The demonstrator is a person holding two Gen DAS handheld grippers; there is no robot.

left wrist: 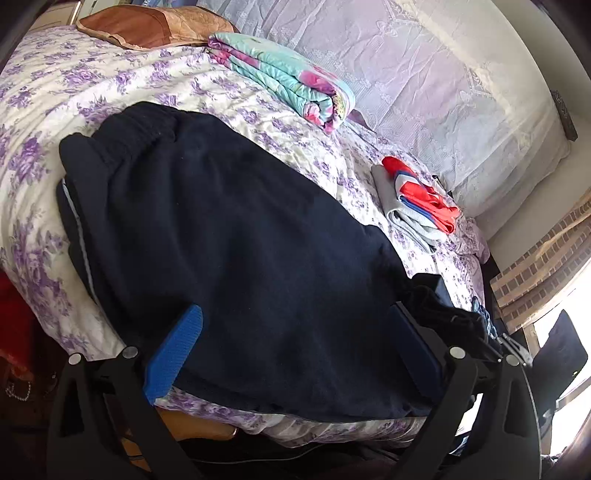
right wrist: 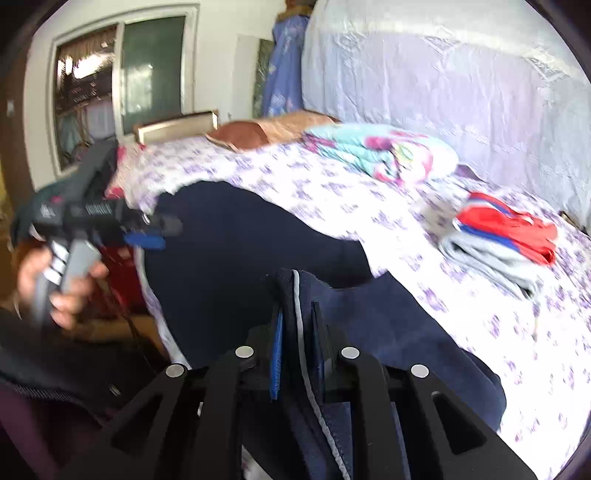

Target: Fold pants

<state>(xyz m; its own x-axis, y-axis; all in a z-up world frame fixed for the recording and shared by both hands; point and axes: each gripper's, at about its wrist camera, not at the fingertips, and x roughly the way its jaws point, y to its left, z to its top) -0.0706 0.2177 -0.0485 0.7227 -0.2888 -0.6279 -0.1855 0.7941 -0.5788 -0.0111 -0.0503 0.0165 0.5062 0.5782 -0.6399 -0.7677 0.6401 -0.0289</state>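
Note:
Dark navy pants (left wrist: 236, 243) with a thin grey side stripe lie spread on the floral bed. In the left wrist view my left gripper (left wrist: 295, 332) is open, its blue pads wide apart over the pants' near end, holding nothing. My right gripper (right wrist: 297, 325) is shut on a raised fold of the pants (right wrist: 369, 317), the grey stripe running between its pads. The left gripper (right wrist: 147, 236) also shows in the right wrist view, held by a hand at the left over the pants' far end.
A folded teal and pink quilt (left wrist: 288, 77) and a brown pillow (left wrist: 147, 29) lie at the bed's head. A folded red, blue and grey garment stack (left wrist: 417, 199) sits to the right. A lace-covered wall (right wrist: 443, 74) runs behind the bed. The bed's near edge (left wrist: 258, 421) is below.

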